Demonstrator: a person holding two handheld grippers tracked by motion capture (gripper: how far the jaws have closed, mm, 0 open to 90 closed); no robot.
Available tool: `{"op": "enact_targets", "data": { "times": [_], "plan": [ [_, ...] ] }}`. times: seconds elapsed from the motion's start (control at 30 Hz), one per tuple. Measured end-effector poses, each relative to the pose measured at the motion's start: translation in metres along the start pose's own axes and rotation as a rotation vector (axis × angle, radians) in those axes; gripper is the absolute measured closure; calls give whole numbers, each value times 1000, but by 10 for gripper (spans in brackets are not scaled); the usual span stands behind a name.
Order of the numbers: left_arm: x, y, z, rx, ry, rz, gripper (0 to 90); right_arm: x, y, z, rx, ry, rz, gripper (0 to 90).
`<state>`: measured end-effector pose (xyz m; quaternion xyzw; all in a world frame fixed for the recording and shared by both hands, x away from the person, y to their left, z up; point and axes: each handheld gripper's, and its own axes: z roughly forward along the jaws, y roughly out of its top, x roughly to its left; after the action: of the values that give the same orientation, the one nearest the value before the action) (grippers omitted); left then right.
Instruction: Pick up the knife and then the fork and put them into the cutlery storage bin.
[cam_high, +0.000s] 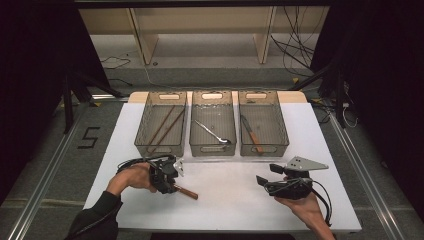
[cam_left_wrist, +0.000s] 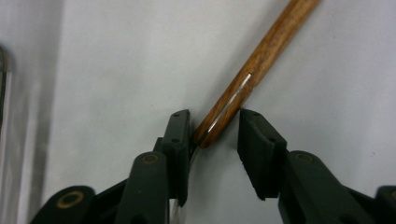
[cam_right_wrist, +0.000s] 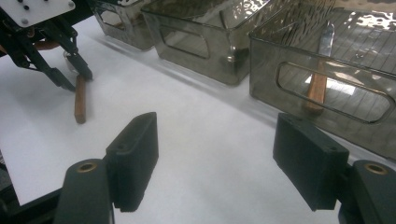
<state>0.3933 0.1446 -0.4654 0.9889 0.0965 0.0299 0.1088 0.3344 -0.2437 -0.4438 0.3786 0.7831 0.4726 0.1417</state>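
Note:
A utensil with a brown wooden handle (cam_high: 186, 192) lies on the white table (cam_high: 235, 205), left of centre. My left gripper (cam_high: 171, 185) reaches down over its near end, and its body hides the metal part. In the left gripper view the handle (cam_left_wrist: 266, 51) runs slantwise between the jaws of that gripper (cam_left_wrist: 214, 135), close to both pads, and no firm squeeze shows. My right gripper (cam_high: 266, 174) hovers at the right with its jaws wide apart and nothing between them (cam_right_wrist: 215, 158). Its view shows the left gripper (cam_right_wrist: 70, 70) over the handle (cam_right_wrist: 80, 100).
Three smoky clear bins stand in a row at the back of the table. The left bin (cam_high: 145, 142) holds chopsticks, the middle bin (cam_high: 196, 145) a metal spoon, the right bin (cam_high: 282, 140) a wooden-handled knife (cam_high: 252, 135). The table's front edge is near both hands.

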Motion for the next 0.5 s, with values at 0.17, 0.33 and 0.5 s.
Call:
{"op": "enact_targets", "data": {
  "times": [0.17,0.33,0.5],
  "plan": [
    [0,-1,0,-12,-8,28,695,-1,0,0,1,-3,2,318],
    [-4,-1,-3,2,-3,63,739,-2,0,0,7,0,7,319],
    [-8,-5,-4,-28,16,83,760,-1,0,1,3,2,4,320]
  ]
}}
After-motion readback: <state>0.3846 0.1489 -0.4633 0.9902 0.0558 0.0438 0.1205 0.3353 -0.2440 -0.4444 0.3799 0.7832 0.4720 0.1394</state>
